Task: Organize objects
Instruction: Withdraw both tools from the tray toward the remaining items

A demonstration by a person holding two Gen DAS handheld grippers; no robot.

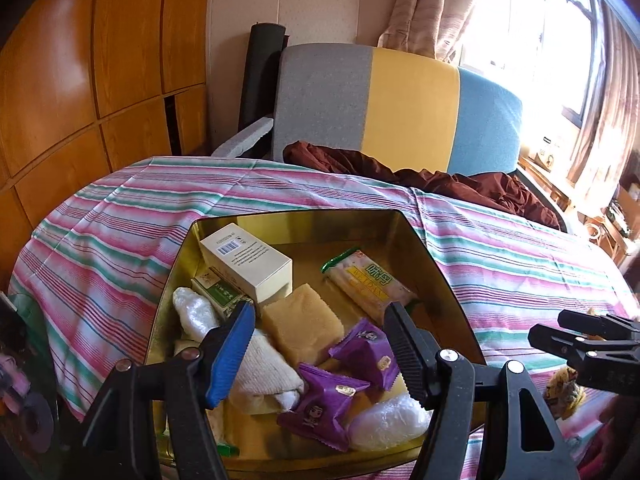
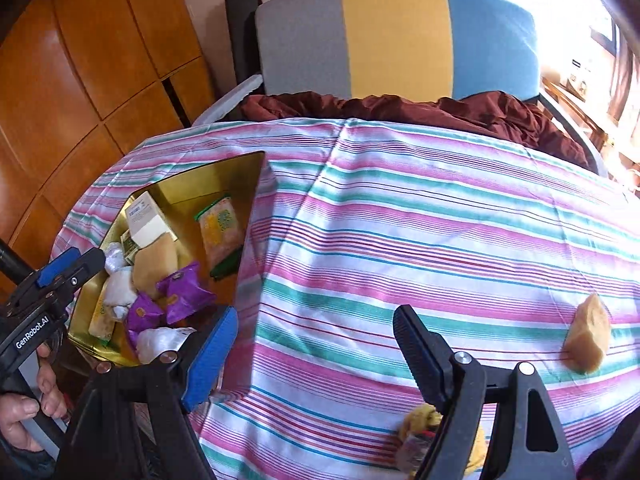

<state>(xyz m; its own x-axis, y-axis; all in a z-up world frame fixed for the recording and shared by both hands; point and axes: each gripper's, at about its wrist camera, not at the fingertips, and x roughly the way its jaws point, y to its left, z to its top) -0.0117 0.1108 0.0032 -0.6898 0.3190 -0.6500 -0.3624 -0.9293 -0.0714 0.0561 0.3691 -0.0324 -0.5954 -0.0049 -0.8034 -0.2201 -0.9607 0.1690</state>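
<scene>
Hidden: your right claw's [image 2: 314,354] finger covers most of a yellowish item [image 2: 418,438] at 6 o'clock in the right wrist view; you cannot tell what it is. Your left claw's [image 1: 320,350] fingers cut off part of the rolled white cloth [image 1: 266,372].
Tin: a gold tin [image 1: 436,276] sits on the striped cloth [image 2: 400,208] over the desk, at 9 o'clock in the right wrist view and straight under your left claw.
Look: the tin's inner walls shine like mirrors; its contents lie loosely piled.
Count in tin: two purple packets [image 1: 326,402], one white carton [image 1: 248,262] with a barcode, one green box [image 1: 218,294] partly under it, one yellow sponge block [image 1: 302,324], one long snack pack [image 1: 368,282], two white plastic-wrapped lumps [image 1: 388,424].
Count outside: one more sponge block [image 2: 588,340] at 3 o'clock in the right wrist view, well apart from the tin.
Left claw: released, fingers spread above the tin, gripping nothing.
Right claw: released, fingers spread over bare striped cloth, gripping nothing.
Behind: a chair [image 2: 396,40] banded grey, yellow, blue at 12 o'clock, brown fabric [image 2: 400,108] bunched on its seat.
</scene>
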